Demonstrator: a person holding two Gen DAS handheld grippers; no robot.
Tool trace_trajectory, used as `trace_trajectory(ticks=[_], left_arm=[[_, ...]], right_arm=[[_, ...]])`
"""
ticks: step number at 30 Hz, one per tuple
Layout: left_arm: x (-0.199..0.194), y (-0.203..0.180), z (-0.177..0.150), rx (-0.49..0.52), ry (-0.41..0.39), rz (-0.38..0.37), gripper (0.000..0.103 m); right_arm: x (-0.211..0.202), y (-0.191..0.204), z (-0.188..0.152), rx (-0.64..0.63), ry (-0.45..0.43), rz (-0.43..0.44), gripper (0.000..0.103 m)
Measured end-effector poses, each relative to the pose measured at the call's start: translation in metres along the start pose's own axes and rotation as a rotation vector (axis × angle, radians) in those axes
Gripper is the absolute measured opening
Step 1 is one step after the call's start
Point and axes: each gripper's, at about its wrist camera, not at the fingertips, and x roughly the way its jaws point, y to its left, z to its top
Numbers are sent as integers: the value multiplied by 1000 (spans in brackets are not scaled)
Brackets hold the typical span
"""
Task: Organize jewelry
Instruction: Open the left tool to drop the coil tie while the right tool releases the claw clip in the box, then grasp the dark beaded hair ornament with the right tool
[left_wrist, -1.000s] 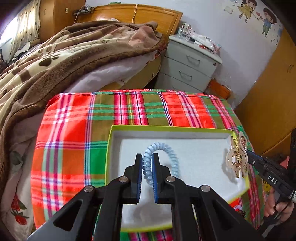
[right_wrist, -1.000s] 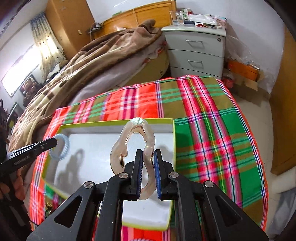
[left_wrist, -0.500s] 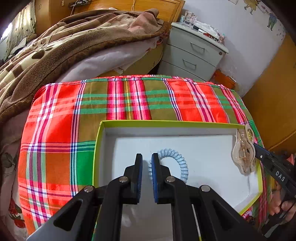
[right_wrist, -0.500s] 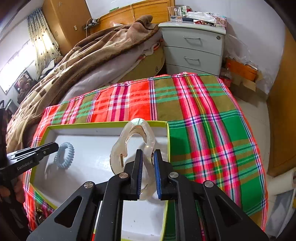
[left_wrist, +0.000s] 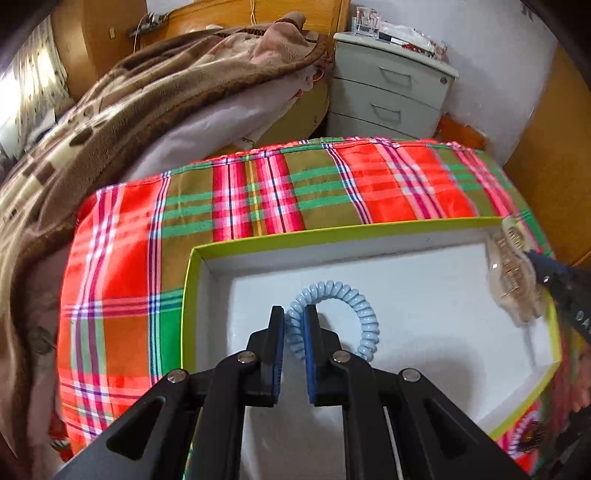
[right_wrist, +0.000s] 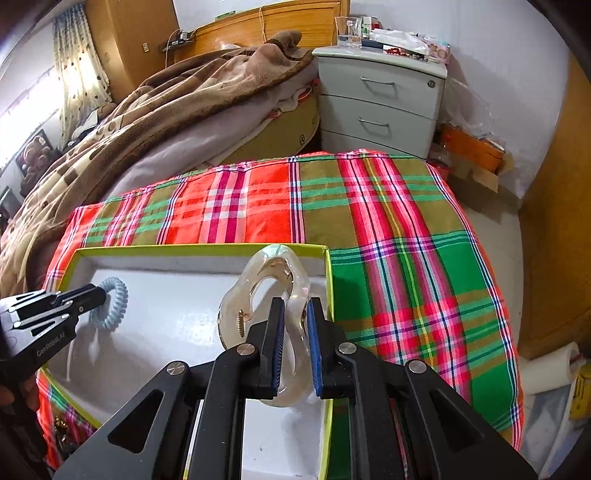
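Pinching a light blue spiral hair tie between its blue pads, the left gripper has it clamped by one side of the coil, and the rest of the loop arcs out to the right, over the left half of the white tray with the lime green rim. Can't really tell if the coil touches the tray floor or hangs just above it. Over on the other side, the right gripper is squeezed onto one arm of a clear plastic claw clip with a small gold spring, holding it upright over the tray's right end, close to the rim there. Both pieces sit between nearly closed fingers, so neither is loose. The tray sits on a red and green plaid cloth, with a brown blanket on the bed behind it and a grey nightstand in the corner.
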Motion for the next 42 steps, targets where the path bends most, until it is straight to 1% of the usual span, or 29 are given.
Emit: trace_trajectory(ticks=[3, 6, 11, 13, 16, 17, 22, 23, 25, 26, 28, 31, 33, 37, 42], left_arm=[[1, 0, 3, -9, -4, 20, 11], [4, 1, 6, -9, -19, 85, 11], [4, 10, 7, -49, -12, 69, 11], [3, 14, 6, -67, -9, 49, 12], [-5, 19, 4, -89, -19, 7, 20], [-9, 20, 2, -93, -23, -2, 24], [-36, 23, -10, -102, -55, -54, 26], [-42, 24, -12, -107, -63, -67, 28], [-56, 26, -18, -129, -82, -90, 32], [-63, 27, -22, -133, -94, -88, 33], [-75, 30, -32, -143, -113, -92, 33], [-88, 35, -48, -164, -121, -106, 34], [-96, 38, -60, -171, -130, -97, 34], [-106, 45, -87, -197, -135, -110, 35], [-115, 55, -115, -232, -143, -126, 36]], right_arm=[[-2, 0, -1, -2, -9, -7, 13], [-4, 2, -1, -11, -21, -10, 13], [-10, 3, -1, -12, -49, 1, 16], [-15, 4, -2, -13, -64, 4, 20], [-25, 4, -4, -18, -94, 16, 27], [-28, 4, -5, -17, -100, 20, 27], [-50, -1, -15, 2, -135, 45, 27], [-56, -3, -19, 8, -144, 53, 27], [-66, -7, -26, 13, -156, 66, 27], [-71, -8, -31, 15, -163, 72, 27], [-78, -11, -39, 12, -170, 82, 27], [-89, -14, -57, 8, -176, 117, 27], [-95, -17, -70, 9, -177, 161, 29], [-100, -20, -92, 0, -172, 214, 37], [-102, -18, -119, -53, -168, 308, 38]])
